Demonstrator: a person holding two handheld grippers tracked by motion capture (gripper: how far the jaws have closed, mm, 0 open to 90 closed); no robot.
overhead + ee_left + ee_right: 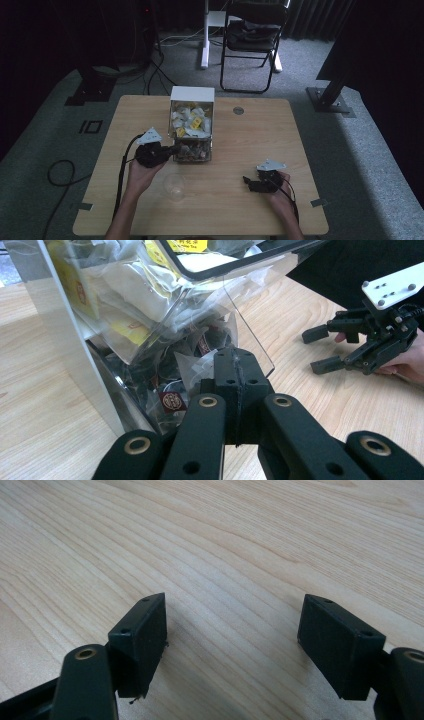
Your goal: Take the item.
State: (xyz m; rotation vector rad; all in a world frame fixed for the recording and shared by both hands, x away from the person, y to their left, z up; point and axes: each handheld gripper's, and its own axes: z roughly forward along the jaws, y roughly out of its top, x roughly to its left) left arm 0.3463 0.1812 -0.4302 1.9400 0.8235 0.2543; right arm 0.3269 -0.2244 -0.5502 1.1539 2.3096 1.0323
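A clear dispenser box (pixel 191 131) with a white top stands at the table's middle back, packed with tea bags (pixel 125 305) in white, yellow and dark wrappers. My left gripper (pixel 174 149) reaches into its low front opening. Its jaws are shut (pixel 235 371), and the tips sit against a see-through sachet (pixel 192 365). I cannot tell whether the sachet is pinched. My right gripper (pixel 248 181) rests low over the table at the front right, also seen across the table as the right gripper (pixel 319 349). It stands open (pixel 232 645) with bare wood between the pads.
A clear glass cup (pixel 174 186) stands on the table (pixel 240 215) just in front of the left hand. A round grommet (pixel 238 110) sits near the back edge. Behind the table are a folding chair (pixel 252 35), a white post and floor cables (pixel 60 172).
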